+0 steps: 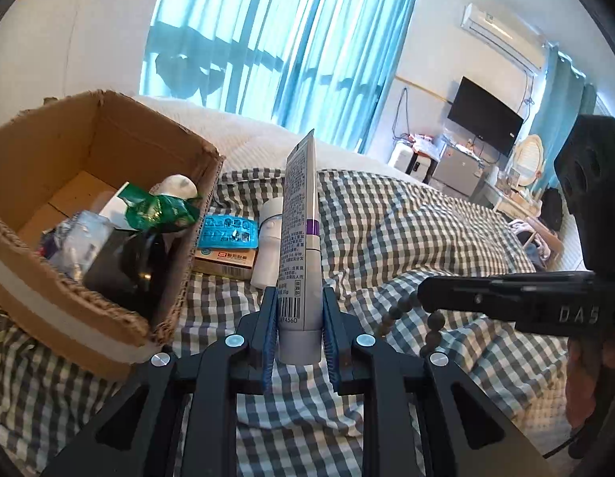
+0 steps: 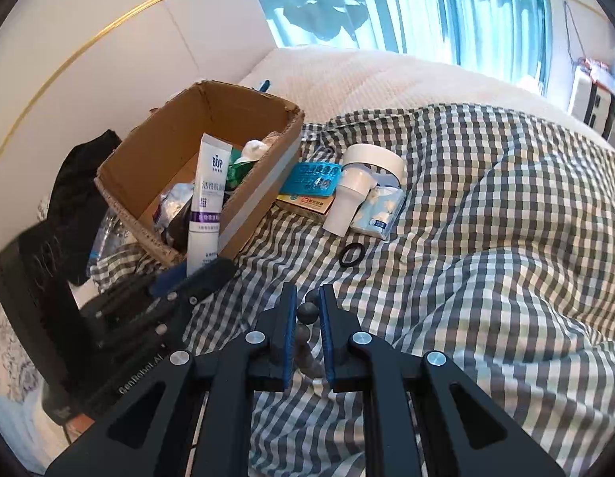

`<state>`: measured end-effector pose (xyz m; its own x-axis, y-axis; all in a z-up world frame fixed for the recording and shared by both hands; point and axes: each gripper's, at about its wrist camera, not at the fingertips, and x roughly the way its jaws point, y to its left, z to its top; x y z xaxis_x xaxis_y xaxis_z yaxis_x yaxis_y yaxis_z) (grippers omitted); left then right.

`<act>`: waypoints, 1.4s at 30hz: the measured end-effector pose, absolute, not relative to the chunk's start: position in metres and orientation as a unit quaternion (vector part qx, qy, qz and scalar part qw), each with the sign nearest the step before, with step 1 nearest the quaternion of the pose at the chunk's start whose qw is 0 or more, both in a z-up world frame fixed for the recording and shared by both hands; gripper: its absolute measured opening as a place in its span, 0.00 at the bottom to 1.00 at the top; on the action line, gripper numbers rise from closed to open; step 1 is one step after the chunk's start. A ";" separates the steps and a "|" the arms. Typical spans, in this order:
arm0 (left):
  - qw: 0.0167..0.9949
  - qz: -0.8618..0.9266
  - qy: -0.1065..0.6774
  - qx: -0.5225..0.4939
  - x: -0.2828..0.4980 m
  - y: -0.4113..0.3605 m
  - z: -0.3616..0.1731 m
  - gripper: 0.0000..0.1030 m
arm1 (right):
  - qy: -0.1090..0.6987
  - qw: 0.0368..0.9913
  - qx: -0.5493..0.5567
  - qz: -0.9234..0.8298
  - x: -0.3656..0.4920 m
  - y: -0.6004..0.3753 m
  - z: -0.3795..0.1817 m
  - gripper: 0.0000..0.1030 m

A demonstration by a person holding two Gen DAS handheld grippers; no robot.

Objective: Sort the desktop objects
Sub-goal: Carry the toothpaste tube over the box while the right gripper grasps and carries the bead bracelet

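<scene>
Left wrist view: our left gripper (image 1: 299,330) clamps the tube (image 1: 301,238) upright beside the cardboard box (image 1: 68,310), ready for dropping in; our right gripper (image 2: 307,314) pinches the bead string (image 2: 307,312) above the bed (image 2: 466,238).

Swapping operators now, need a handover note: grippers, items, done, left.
Left gripper: jaws shut on the white-and-purple toothpaste tube, upright, beside the brown cardboard box.
Right gripper: jaws shut on the dark beaded bracelet, just above the grey checked bedspread.
Done: green packet and other items already in the box.
Left: both held items; blue blister pack, white cylindrical bottle, tissue pack, black hair tie.
</scene>
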<state>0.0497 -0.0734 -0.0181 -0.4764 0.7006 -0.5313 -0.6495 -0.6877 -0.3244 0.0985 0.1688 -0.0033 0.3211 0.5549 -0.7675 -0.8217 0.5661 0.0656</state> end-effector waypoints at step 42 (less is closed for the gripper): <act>0.295 0.924 0.068 -0.233 -0.067 -0.129 -0.002 0.93 | 0.272 0.782 -0.214 0.518 0.109 0.339 0.052 0.56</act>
<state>-0.0667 -0.1287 -0.0019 -0.7171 0.5135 -0.4712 -0.5772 -0.8165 -0.0113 0.1091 0.3385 0.0518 0.3151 0.6934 -0.6480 -0.9268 0.3717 -0.0528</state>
